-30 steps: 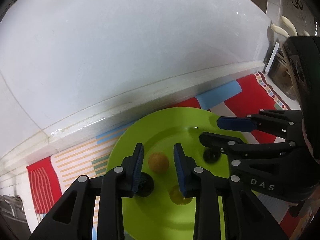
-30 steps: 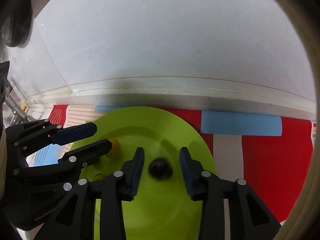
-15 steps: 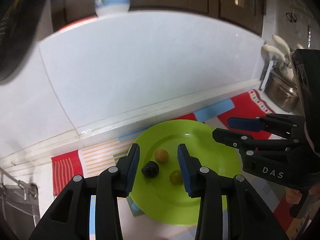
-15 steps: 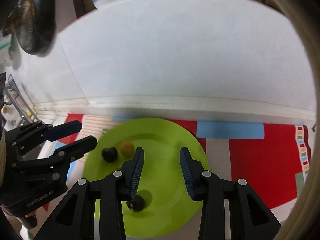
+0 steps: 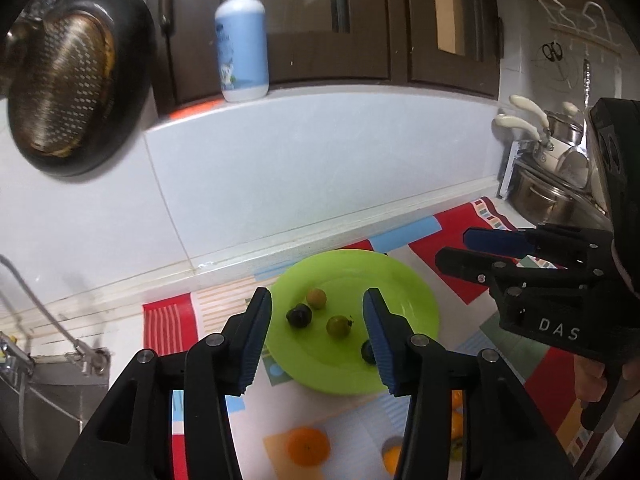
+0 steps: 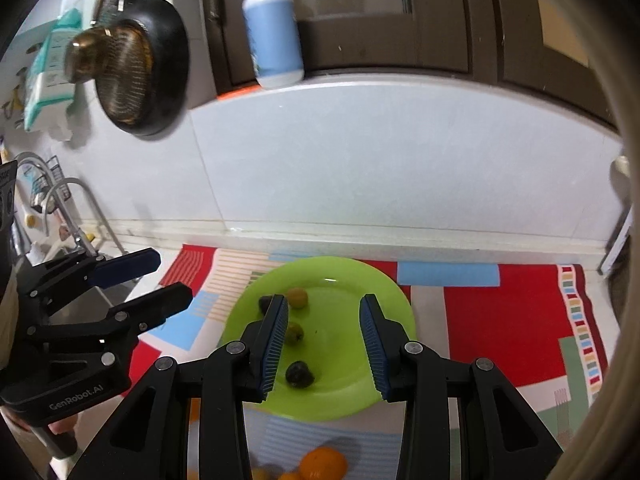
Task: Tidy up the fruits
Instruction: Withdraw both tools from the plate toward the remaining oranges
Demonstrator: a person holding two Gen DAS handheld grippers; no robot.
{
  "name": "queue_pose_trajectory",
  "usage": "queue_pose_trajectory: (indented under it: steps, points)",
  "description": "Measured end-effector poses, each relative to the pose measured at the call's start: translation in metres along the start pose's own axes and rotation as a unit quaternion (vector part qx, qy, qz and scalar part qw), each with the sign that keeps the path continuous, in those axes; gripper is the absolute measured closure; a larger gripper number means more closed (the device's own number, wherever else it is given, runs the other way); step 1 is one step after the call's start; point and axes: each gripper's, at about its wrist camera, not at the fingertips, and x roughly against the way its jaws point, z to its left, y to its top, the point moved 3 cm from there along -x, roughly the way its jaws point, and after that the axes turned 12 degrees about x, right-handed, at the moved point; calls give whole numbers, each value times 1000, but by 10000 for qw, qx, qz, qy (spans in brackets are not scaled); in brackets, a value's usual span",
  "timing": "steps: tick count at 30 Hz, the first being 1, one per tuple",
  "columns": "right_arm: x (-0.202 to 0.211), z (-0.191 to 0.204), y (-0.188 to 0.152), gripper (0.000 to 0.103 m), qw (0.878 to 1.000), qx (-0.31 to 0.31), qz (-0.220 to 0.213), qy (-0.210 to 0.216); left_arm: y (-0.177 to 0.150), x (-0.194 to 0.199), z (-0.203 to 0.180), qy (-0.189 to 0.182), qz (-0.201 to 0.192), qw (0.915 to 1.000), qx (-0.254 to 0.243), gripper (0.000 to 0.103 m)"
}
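A lime green plate point(image 5: 408, 300) point(image 6: 376, 292) lies on a colourful mat. On it are an orange-yellow fruit point(image 5: 316, 298) point(image 6: 297, 298), a dark fruit point(image 5: 299, 315) point(image 6: 265, 304), a green fruit point(image 5: 337, 326) point(image 6: 295, 333) and another dark fruit point(image 6: 299, 373), half hidden in the left wrist view point(image 5: 366, 352). My left gripper point(image 5: 318, 340) is open and empty, raised above the plate. My right gripper point(image 6: 324, 344) is open and empty too. Oranges point(image 5: 309, 445) point(image 6: 324, 463) lie on the mat nearer to me.
The mat point(image 6: 500, 320) lies against a white tiled wall. A sink and tap point(image 5: 48, 344) are at the left. Steel pots point(image 5: 548, 196) stand at the right. A pan point(image 5: 76, 80) hangs on the wall and a soap bottle point(image 5: 241, 44) stands on the ledge.
Both grippers have risen and pulled back from the plate, each leaving a fruit on it. Much more of the kitchen is now in view.
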Motion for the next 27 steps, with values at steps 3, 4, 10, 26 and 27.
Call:
queue_pose_trajectory:
  steps: [3, 4, 10, 26, 27]
  points:
    - [16, 5, -6, 56, 10000, -5, -86, -28, -7, 17, -2, -6, -67, 10000, 11, 53]
    - [15, 5, -11, 55, 9999, -14, -108, -47, -10, 22, -2, -6, -83, 10000, 12, 50]
    - [40, 18, -27, 55, 9996, 160, -177, -122, -25, 50, -6, -121, -139, 9998, 43, 45]
    - [80, 53, -70, 55, 9988, 460, 9, -142, -71, 89, -23, -137, -215, 9973, -691, 34]
    - [81, 54, -72, 55, 9987, 479, 41, -145, -74, 90, -25, -165, -197, 9969, -742, 34]
